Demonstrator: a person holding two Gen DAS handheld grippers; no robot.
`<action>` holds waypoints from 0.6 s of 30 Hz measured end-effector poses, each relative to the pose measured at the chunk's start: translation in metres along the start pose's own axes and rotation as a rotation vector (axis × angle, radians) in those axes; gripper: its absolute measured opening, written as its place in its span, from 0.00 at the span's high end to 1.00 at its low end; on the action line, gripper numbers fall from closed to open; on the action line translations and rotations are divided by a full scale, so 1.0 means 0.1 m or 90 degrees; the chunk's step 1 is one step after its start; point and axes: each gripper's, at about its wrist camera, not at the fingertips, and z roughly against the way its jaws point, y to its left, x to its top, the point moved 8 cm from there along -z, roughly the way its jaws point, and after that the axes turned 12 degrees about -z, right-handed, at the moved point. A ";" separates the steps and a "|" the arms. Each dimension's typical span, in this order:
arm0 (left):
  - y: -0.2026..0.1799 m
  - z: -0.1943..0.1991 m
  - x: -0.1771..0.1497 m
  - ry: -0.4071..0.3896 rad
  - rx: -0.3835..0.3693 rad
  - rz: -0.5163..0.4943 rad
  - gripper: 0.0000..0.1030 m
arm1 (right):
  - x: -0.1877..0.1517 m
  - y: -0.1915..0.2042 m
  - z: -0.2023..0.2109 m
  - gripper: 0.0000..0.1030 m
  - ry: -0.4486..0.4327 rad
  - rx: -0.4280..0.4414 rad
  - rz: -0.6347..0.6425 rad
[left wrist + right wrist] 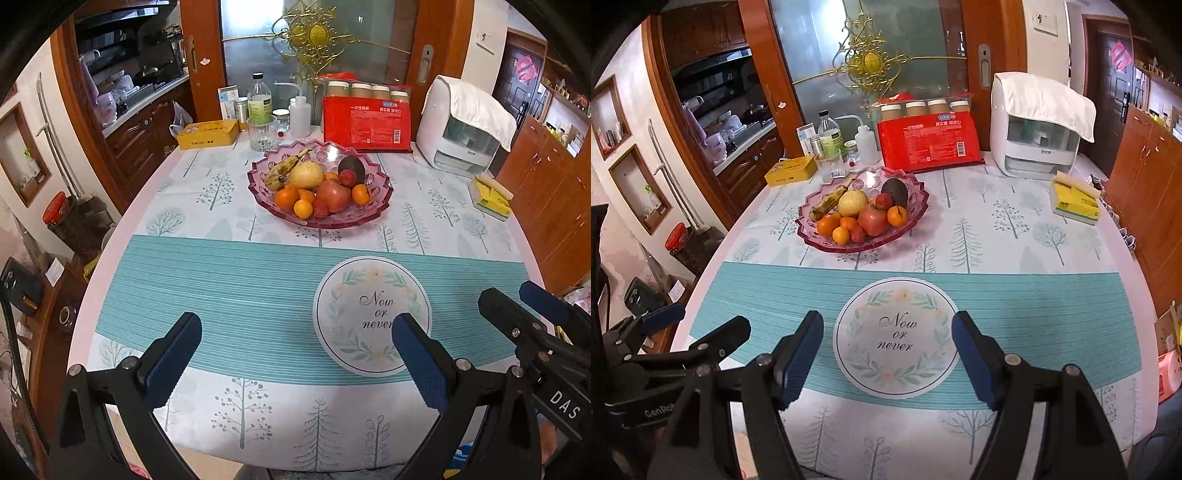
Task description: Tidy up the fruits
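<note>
Nearest to us, our left gripper (295, 350) hangs over the near edge of the table (122, 229) with its blue-padded fingers (173, 354) spread wide and nothing between them; they touch nothing, only the striped teal placemat (221, 288) showing in the gap. Our right gripper (886, 354) sits just beside it, jaws likewise wide apart and empty, framing the round white coaster (897, 339) printed "Now or never" without touching it. Farther back, near the middle of the table, stands the pink glass fruit bowl (373, 218), and every fruit we can see already lies in it. The bowl looks heavy, rigid, slick and breakable, so we judge it is best left where it is and not gripped at its scalloped rim. The small oranges (303, 208) at the front are firm, light and round; we would close on one across its widest part. The red apple (334, 194) is heavier, smooth-skinned and may slip, so a wider, centred grip suits it. The speckled banana (282, 170) looks ripe and soft; we would take it mid-length and gently. The yellow pear (306, 173) and the dark avocado (352, 168) lie behind, harder to reach past the front fruit. Beyond the bowl stands a red packet of paper cups (367, 125).
</note>
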 end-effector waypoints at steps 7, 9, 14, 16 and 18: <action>-0.01 0.01 -0.01 0.000 0.001 -0.001 0.01 | 0.00 -0.01 -0.01 0.29 0.001 0.001 -0.001; -0.01 0.01 -0.01 0.001 0.000 -0.001 0.01 | -0.01 -0.01 -0.01 0.29 0.002 0.000 -0.002; -0.01 0.02 -0.02 0.002 -0.002 -0.003 0.01 | -0.03 -0.02 0.00 0.29 0.003 -0.002 -0.005; -0.01 0.02 -0.02 0.003 -0.001 -0.003 0.01 | -0.03 -0.02 0.00 0.29 0.003 -0.001 -0.004; -0.01 0.02 -0.02 0.003 0.000 -0.003 0.01 | -0.03 -0.02 -0.01 0.29 0.004 -0.001 -0.005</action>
